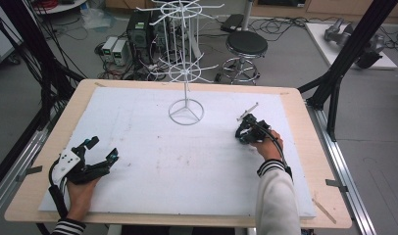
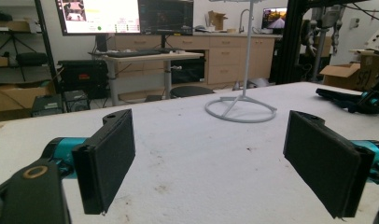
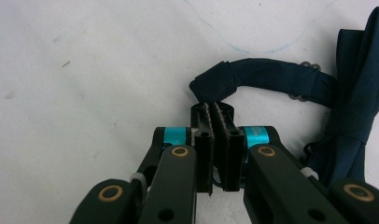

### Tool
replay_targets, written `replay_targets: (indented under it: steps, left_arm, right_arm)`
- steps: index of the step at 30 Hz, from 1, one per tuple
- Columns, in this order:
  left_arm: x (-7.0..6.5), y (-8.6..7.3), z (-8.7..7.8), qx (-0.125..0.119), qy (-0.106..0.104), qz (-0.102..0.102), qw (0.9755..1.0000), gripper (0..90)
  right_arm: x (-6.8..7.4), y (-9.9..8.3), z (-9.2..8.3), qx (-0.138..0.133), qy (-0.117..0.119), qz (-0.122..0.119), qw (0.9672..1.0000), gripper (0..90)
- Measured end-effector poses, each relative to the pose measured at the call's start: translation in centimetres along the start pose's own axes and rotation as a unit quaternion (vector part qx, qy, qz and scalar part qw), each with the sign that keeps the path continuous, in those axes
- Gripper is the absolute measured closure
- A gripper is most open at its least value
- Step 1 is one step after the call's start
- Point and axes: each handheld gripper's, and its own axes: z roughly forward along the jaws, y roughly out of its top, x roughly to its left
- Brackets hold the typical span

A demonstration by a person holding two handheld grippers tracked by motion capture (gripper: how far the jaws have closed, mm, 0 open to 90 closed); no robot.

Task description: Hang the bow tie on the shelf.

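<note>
While the left gripper rests with jaws apart, the right gripper pinches the bow tie's strap, likely to lift it toward the stand.

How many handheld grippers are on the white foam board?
2. The left gripper, jaws wide open, rests near the board's left edge; the right gripper, closed on a dark navy bow tie, is right of centre.

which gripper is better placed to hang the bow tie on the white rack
Right. The right gripper is already shut on the dark blue bow tie's strap, nearer the white rack. The left gripper rests open and empty at the table's near left corner.
</note>
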Motion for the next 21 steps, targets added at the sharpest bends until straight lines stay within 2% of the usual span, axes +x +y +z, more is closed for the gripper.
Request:
replay_targets:
  steps: [6,10,15,21]
  left_arm:
    - [0.0,0.0,0.0,0.000,0.000,0.000,1.0000,16.9]
    - [0.0,0.0,0.0,0.000,0.000,0.000,1.0000,17.0]
    - [0.0,0.0,0.0,0.000,0.000,0.000,1.0000,17.0]
    - [0.0,0.0,0.0,0.000,0.000,0.000,1.0000,17.0]
  right_arm:
    - [0.1,0.0,0.0,0.000,-0.001,0.001,1.0000,87.6]
    - [0.1,0.1,-0.2,-0.012,0.001,0.003,0.9999,87.8]
    - [0.1,0.1,-0.8,-0.042,0.012,0.017,0.9989,87.8]
    - [0.1,-0.3,-1.8,-0.092,0.031,0.043,0.9944,87.9]
